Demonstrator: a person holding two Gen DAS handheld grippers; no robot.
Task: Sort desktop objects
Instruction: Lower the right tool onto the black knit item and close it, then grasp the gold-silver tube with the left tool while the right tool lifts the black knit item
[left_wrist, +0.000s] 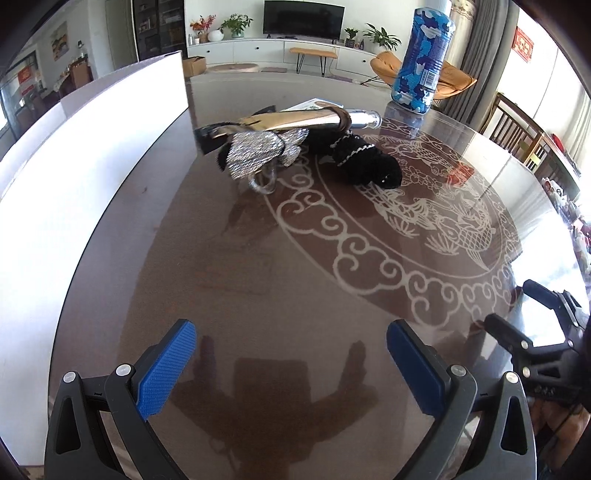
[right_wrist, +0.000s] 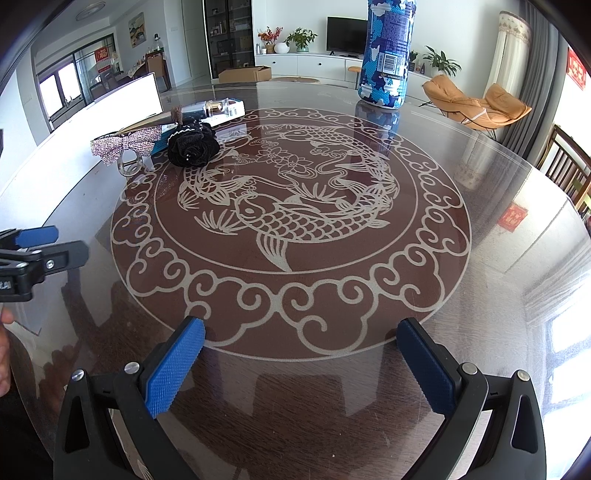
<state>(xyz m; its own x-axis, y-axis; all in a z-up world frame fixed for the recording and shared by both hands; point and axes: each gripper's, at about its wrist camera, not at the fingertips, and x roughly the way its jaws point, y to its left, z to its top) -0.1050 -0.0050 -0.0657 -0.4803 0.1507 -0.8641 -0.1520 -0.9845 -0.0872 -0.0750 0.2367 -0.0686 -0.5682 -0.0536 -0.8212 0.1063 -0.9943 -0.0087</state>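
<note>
Both hand-held grippers, left (left_wrist: 291, 363) and right (right_wrist: 301, 363), gape empty above the table (right_wrist: 498, 295)

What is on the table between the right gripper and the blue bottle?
Nothing: the right wrist view shows only bare table between right gripper and blue bottle.
</note>
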